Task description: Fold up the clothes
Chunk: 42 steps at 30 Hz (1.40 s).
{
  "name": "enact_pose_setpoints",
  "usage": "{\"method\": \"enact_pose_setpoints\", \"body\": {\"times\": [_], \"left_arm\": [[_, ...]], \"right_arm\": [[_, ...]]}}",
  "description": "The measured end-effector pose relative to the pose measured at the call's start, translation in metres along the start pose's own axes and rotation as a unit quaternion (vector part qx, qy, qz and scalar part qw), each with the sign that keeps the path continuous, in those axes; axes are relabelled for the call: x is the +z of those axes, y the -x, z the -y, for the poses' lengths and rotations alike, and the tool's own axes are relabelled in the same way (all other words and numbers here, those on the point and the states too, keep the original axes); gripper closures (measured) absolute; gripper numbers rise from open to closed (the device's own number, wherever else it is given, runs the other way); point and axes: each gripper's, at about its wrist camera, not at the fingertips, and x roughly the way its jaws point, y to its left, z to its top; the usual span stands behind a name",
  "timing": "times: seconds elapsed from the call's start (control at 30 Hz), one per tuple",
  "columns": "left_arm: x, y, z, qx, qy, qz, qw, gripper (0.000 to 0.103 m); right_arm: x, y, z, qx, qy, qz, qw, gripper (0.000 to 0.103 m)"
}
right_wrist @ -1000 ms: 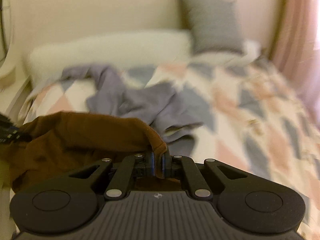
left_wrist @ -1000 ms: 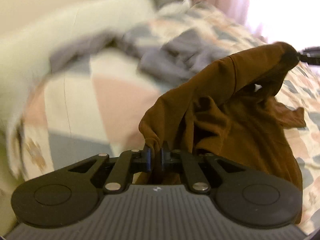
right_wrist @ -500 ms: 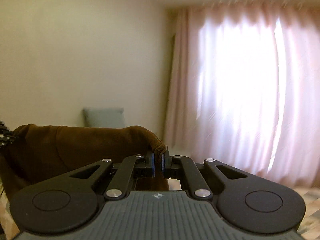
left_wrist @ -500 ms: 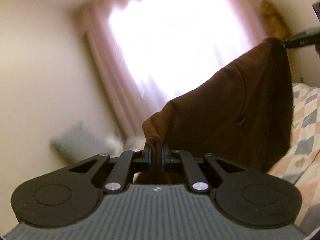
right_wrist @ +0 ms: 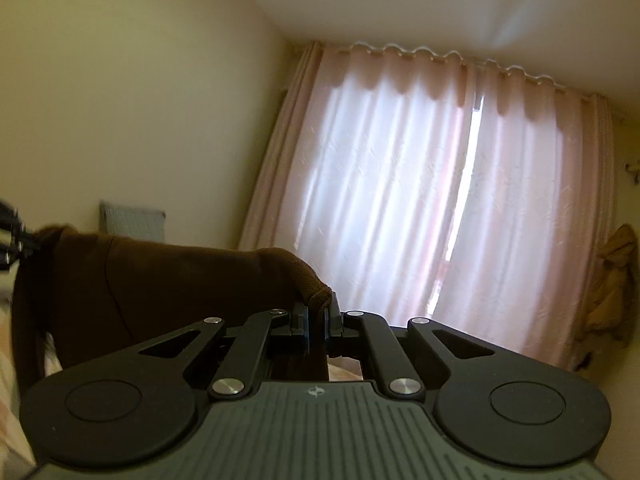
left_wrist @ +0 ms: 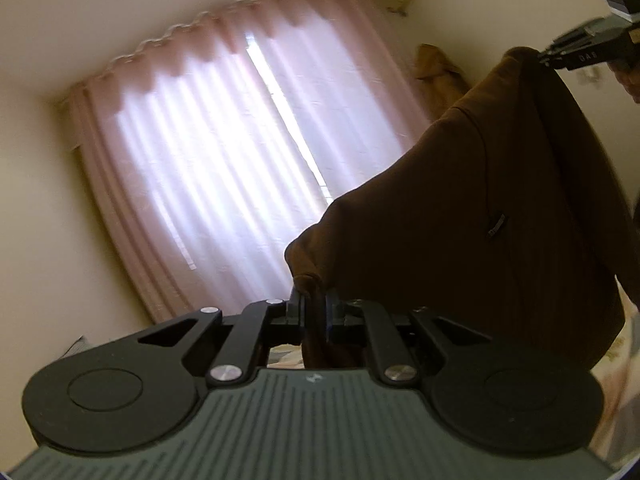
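Spreading step: left gripper (left_wrist: 314, 314) and right gripper (right_wrist: 318, 322) jaws each pinch the brown garment (left_wrist: 500, 220), stretched toward two o'clock; next, lay it flat on the bed.

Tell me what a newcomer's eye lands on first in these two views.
First the brown garment, held up in the air and stretched between the left gripper and the right gripper, each shut on a corner. Behind it glows the sunlit pink curtain, filling the far wall.
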Motion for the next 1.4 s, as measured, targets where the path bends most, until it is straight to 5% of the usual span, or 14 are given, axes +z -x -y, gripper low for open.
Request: {"method": "enact_pose_setpoints", "body": {"times": [0.17, 0.33, 0.4, 0.43, 0.5, 0.57, 0.63, 0.73, 0.83, 1.0, 1.07, 1.2, 1.27, 1.4], "left_arm": [[0.002, -0.071, -0.008, -0.059, -0.014, -0.007, 0.9982, 0.094], [-0.044, -0.223, 0.0, -0.11, -0.007, -0.09, 0.9898, 0.091], [-0.078, -0.299, 0.007, -0.122, -0.003, -0.149, 0.9813, 0.08], [-0.1, -0.336, 0.013, -0.121, 0.007, -0.186, 0.9751, 0.068], [-0.144, -0.403, 0.024, -0.119, 0.022, -0.255, 0.9592, 0.064], [-0.183, -0.45, 0.033, -0.102, 0.027, -0.313, 0.9439, 0.065], [-0.214, -0.464, 0.04, -0.085, 0.045, -0.352, 0.931, 0.065], [-0.252, -0.424, 0.044, -0.111, 0.103, -0.373, 0.9155, 0.065], [-0.278, -0.342, 0.067, -0.129, 0.136, -0.411, 0.8922, 0.065], [-0.33, -0.198, 0.097, -0.132, 0.268, -0.51, 0.8067, 0.063], [-0.341, -0.164, 0.105, -0.104, 0.328, -0.527, 0.777, 0.056], [-0.363, -0.102, 0.116, -0.042, 0.442, -0.546, 0.7109, 0.046], [-0.377, -0.081, 0.117, 0.007, 0.521, -0.535, 0.6652, 0.038], [-0.409, -0.062, 0.132, 0.052, 0.658, -0.494, 0.5659, 0.034]], "right_arm": [[-0.023, -0.035, 0.017, -0.031, 0.013, -0.073, 0.997, 0.098], [-0.1, -0.165, 0.041, -0.041, -0.015, -0.184, 0.982, 0.097], [-0.15, -0.232, 0.049, -0.046, -0.04, -0.251, 0.966, 0.091], [-0.174, -0.266, 0.053, -0.049, -0.053, -0.284, 0.956, 0.069], [-0.229, -0.32, 0.053, -0.087, -0.065, -0.358, 0.927, 0.054], [-0.27, -0.344, 0.047, -0.101, -0.087, -0.408, 0.903, 0.054], [-0.294, -0.335, 0.038, -0.104, -0.133, -0.416, 0.893, 0.042], [-0.313, -0.29, 0.025, -0.08, -0.194, -0.407, 0.889, 0.029], [-0.343, -0.218, 0.015, -0.042, -0.254, -0.448, 0.856, 0.029], [-0.409, -0.095, -0.021, -0.035, -0.343, -0.548, 0.762, 0.031], [-0.422, -0.064, -0.033, -0.038, -0.346, -0.571, 0.743, 0.031], [-0.43, -0.035, -0.037, -0.02, -0.355, -0.579, 0.734, 0.024], [-0.438, -0.029, -0.029, -0.029, -0.4, -0.574, 0.714, 0.023], [-0.473, -0.016, -0.016, -0.069, -0.552, -0.525, 0.644, 0.023]]}}
